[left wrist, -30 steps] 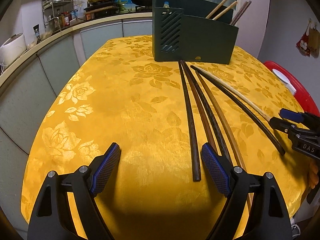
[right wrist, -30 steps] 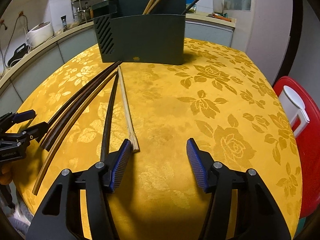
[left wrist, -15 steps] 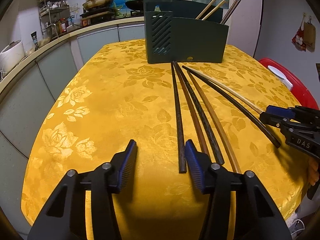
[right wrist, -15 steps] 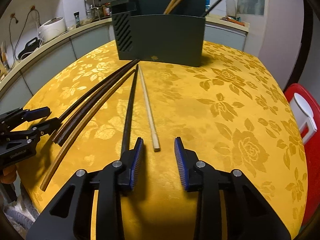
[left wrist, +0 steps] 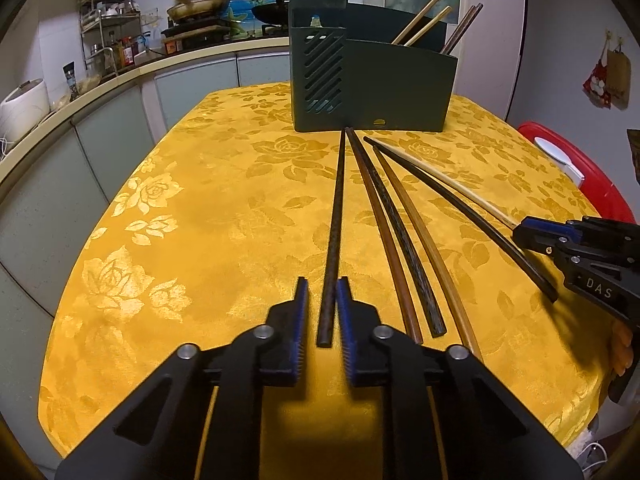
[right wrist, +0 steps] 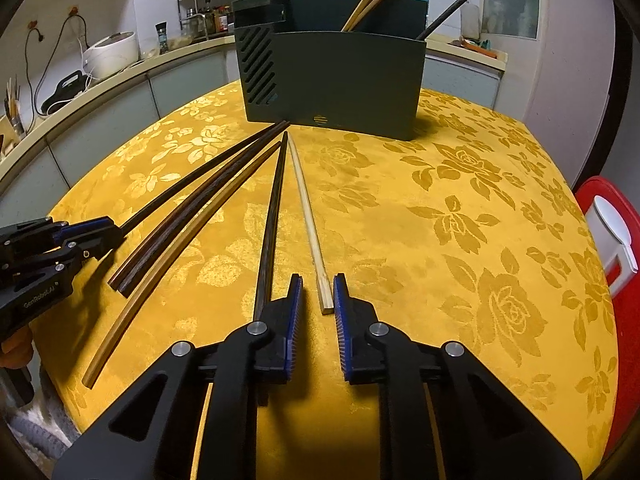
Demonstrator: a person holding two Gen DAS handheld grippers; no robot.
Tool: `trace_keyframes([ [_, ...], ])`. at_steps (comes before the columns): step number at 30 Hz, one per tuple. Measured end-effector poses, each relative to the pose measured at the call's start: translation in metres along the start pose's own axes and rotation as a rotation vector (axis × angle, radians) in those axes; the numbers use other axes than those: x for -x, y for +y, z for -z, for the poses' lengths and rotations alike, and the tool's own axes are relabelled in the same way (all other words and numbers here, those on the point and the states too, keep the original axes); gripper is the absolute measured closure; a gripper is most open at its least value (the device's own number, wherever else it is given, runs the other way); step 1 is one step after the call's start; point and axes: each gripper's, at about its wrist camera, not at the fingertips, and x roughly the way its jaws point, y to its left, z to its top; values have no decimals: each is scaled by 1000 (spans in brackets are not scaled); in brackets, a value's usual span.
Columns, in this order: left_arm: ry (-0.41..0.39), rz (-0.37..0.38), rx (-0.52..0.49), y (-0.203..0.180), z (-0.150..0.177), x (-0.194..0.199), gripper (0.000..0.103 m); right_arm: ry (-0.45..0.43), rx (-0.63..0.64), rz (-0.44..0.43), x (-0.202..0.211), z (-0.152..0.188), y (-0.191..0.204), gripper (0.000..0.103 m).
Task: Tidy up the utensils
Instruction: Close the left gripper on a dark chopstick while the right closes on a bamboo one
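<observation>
Several chopsticks lie side by side on the yellow flowered tablecloth [left wrist: 200, 220], pointing at a dark green utensil holder [left wrist: 372, 80] that has chopsticks standing in it. My left gripper [left wrist: 322, 304] is narrowly open, its pads either side of the near end of the leftmost dark chopstick [left wrist: 334, 236]. My right gripper [right wrist: 316, 300] is narrowly open around the near end of the pale bamboo chopstick [right wrist: 310, 228]; a black chopstick [right wrist: 272, 224] runs just left of its left finger. The holder also shows in the right wrist view [right wrist: 340, 76].
A brown, a dark and a tan chopstick [left wrist: 400, 240] lie between the two grippers. A red stool with a white object [right wrist: 612, 248] stands right of the table. A kitchen counter [left wrist: 80, 92] with a rice cooker runs behind on the left.
Both grippers have narrowed from wide open and moved forward. The left has shifted right onto the leftmost dark chopstick; the right now brackets the pale chopstick's end.
</observation>
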Motion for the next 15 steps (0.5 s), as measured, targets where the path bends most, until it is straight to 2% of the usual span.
trace_keyframes([
  [4, 5, 19, 11, 1, -1, 0, 95, -1, -9, -6, -1, 0, -1, 89],
  [9, 24, 40, 13, 0, -2, 1, 95, 11, -43, -25, -1, -2, -8, 95],
  [15, 4, 36, -7, 0, -9, 12, 95, 0, -60, -16, 8, -1, -13, 95],
])
